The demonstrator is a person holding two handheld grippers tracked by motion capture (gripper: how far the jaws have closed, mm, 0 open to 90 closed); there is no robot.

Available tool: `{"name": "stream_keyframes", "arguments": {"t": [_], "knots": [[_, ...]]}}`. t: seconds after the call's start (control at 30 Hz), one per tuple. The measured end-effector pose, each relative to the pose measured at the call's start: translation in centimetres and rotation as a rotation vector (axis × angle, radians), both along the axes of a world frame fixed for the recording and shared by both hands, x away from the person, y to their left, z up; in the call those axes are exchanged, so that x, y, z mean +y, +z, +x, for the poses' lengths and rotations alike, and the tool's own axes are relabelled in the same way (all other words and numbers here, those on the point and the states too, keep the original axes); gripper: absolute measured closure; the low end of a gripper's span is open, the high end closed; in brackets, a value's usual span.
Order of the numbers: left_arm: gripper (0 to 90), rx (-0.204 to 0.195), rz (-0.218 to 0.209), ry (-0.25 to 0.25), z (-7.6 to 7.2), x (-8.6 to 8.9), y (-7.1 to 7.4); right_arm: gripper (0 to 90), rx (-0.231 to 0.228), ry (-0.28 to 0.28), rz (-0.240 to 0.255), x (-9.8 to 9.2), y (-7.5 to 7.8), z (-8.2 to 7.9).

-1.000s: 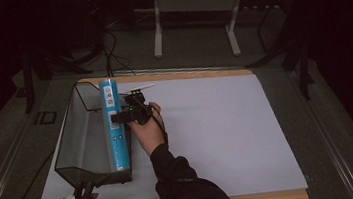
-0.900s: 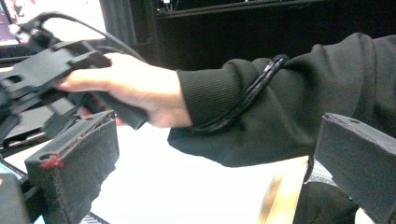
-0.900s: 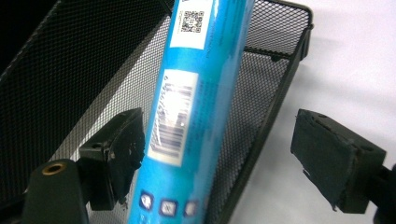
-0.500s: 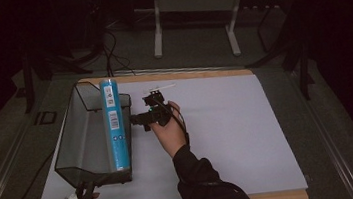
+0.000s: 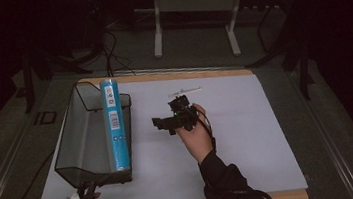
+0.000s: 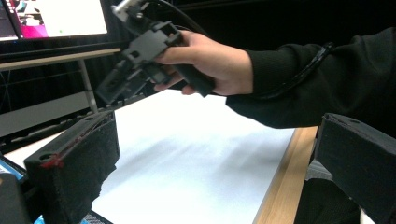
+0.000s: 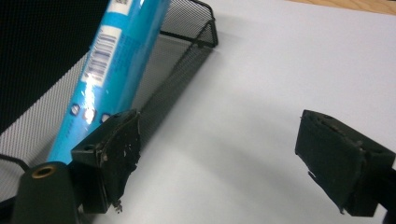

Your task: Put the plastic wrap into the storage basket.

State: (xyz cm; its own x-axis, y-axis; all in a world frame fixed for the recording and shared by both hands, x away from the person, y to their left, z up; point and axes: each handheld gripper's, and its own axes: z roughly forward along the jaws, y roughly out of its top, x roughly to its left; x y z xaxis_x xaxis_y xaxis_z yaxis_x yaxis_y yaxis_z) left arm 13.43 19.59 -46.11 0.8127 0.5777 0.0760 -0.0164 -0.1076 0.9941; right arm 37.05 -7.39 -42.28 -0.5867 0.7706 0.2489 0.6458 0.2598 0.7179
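We see blue tube (image 5: 114,124) resting in mesh tray (image 5: 76,141), placement done. Right gripper (image 5: 166,124) beside tray, wide, empty after just opening. Left gripper (image 6: 210,182) wide, empty. Small white stick (image 5: 185,91) beyond right gripper left on counter (image 5: 249,136).

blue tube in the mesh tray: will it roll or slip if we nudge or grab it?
The blue tube is a long round cylinder with a glossy wrap, so it probably rolls when nudged and may slip between pads. It lies along the mesh tray by the right wall, its far end propped on the rim, which likely checks rolling that way. It looks stiff, not floppy.
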Motion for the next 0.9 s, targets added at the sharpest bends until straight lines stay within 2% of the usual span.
{"name": "stream_keyframes", "arguments": {"t": [0.1, 0.27, 0.3, 0.9], "knots": [[0.6, 0.001, 0.002, 0.000, 0.0, -0.1, 0.0, 13.3, -0.022, 0.003, 0.000, -1.2, -0.4, -0.4], [0.6, -0.001, 0.010, 0.004, 0.0, -0.1, 0.0, 13.0, -0.016, -0.001, -0.009, -2.7, -1.2, -0.9], [0.6, -0.001, 0.009, 0.004, 0.0, -0.1, 0.0, 13.1, -0.028, -0.009, -0.016, -3.6, -1.6, -1.2], [0.7, 0.001, 0.018, 0.002, 0.0, -0.3, -0.1, 13.2, -0.008, -0.043, -0.016, -9.4, -3.5, -3.4]]}}
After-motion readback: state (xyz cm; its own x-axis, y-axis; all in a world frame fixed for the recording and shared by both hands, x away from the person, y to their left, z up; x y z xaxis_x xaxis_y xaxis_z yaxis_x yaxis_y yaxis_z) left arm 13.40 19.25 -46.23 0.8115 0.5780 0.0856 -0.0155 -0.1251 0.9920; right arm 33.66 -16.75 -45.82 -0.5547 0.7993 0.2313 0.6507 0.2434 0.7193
